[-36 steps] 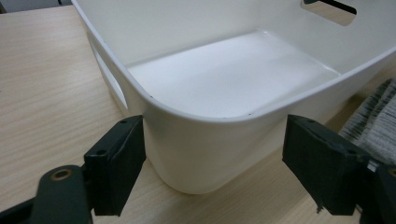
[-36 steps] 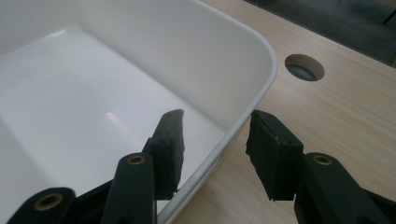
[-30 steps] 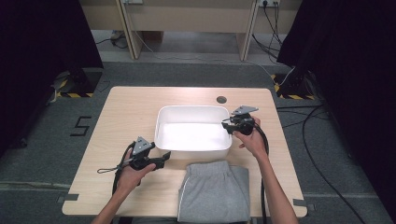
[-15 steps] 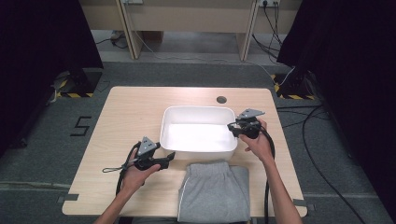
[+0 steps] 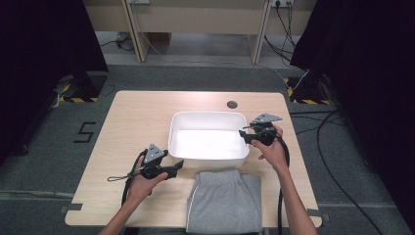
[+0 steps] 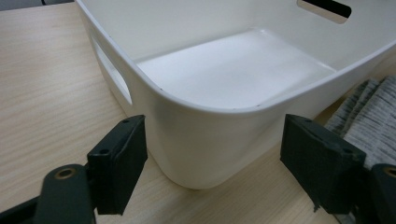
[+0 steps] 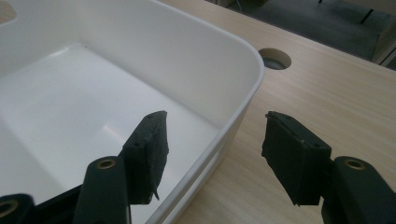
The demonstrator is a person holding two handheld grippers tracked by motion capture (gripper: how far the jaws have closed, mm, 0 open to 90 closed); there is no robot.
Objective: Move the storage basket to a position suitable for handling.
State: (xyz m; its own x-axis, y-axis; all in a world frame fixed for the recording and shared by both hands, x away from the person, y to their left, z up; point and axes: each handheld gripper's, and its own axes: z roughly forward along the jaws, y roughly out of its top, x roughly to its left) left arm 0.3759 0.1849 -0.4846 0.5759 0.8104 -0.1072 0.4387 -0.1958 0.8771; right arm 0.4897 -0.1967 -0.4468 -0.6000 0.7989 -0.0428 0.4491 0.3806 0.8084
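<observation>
The white bin [image 5: 208,142] has shifted rightward across the counter [image 5: 132,122]; the right gripper [image 7: 212,144] has just been opening, its jaws now straddling the rim without pressing it.

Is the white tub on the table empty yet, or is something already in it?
Empty. The white tub shows a bare white floor in the high view and in both gripper views; the folded grey garment lies on the table in front of it.

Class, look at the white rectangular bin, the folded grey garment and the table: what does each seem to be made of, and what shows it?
White rectangular bin: probably plastic, smooth, slightly glossy, moulded handle slots. Folded grey garment: soft ribbed knit fabric. Table: pale wood or wood-look laminate, matte grain lines.
</observation>
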